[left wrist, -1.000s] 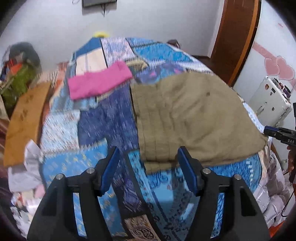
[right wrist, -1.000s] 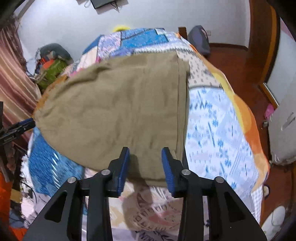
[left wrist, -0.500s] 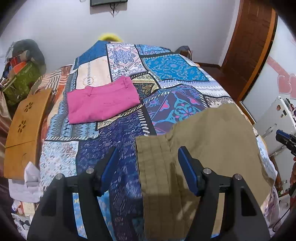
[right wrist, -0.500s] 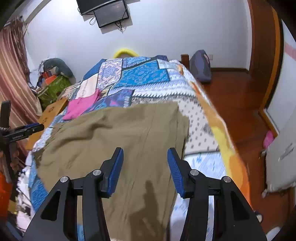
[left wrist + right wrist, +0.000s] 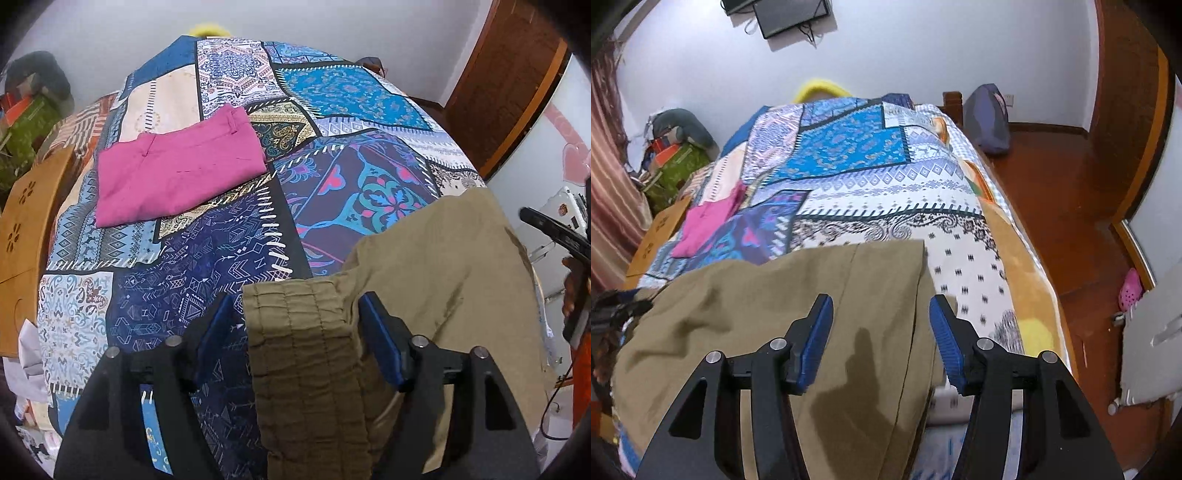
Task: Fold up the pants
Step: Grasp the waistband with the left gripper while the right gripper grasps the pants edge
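Note:
Olive pants (image 5: 424, 266) lie across the near part of the patchwork bedspread (image 5: 207, 258). Their ribbed elastic waistband (image 5: 299, 332) runs between the fingers of my left gripper (image 5: 295, 325). The jaws there are opening and the pads stand clear of the cloth. In the right wrist view the other side of the pants (image 5: 768, 306) spreads under my right gripper (image 5: 881, 332). Its jaws are opening too, with cloth below the gap and neither pad pressing on it. Each gripper shows at the edge of the other's view: the right gripper (image 5: 554, 232) and the left gripper (image 5: 617, 310).
Folded pink pants (image 5: 177, 166) rest further up the bed on the left. A wooden board (image 5: 26, 221) and a pile of bags (image 5: 676, 147) stand along the left side. To the right the bed drops to a wooden floor (image 5: 1063, 206) with a white appliance (image 5: 1152, 343).
The olive pants have slid toward the near edge of the bed, uncovering the purple patch. Both pairs of jaws stand wider than before, and the waistband now lies between the left fingers.

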`<action>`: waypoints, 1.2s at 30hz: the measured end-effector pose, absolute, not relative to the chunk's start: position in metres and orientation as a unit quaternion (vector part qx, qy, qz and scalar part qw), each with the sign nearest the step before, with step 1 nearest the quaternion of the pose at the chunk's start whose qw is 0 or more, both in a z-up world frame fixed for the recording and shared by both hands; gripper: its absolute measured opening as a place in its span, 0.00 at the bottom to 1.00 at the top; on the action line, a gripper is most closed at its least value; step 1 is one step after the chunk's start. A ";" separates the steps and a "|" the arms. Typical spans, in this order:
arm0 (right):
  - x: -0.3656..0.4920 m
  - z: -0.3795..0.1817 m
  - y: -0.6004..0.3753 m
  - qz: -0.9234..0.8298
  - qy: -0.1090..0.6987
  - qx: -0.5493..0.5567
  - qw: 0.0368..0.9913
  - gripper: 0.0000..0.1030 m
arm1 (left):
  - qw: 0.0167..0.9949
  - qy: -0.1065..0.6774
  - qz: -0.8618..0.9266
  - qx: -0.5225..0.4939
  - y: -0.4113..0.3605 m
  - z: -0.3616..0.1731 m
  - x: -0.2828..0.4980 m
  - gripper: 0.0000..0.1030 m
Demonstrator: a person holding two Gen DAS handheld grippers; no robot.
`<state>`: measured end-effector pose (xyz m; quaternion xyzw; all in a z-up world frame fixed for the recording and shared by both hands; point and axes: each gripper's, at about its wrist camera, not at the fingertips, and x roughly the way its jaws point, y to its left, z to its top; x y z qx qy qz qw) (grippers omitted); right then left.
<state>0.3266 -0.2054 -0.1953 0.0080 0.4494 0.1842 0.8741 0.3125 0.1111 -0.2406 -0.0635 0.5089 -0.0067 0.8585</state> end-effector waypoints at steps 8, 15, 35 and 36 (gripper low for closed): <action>0.366 -0.226 -0.197 0.179 0.466 -0.013 0.866 0.49 | 0.866 0.498 0.004 -0.050 0.111 -0.242 0.310 0.80; 0.379 -0.234 -0.196 0.210 0.487 0.017 0.848 0.16 | 0.869 0.494 0.010 -0.032 0.108 -0.240 0.310 0.80; 0.368 -0.234 -0.173 0.154 0.483 -0.106 0.855 0.14 | 0.875 0.481 0.059 -0.015 0.118 -0.242 0.302 0.84; 0.368 -0.231 -0.173 0.152 0.487 -0.109 0.853 0.17 | 0.875 0.480 0.059 -0.008 0.116 -0.238 0.301 0.84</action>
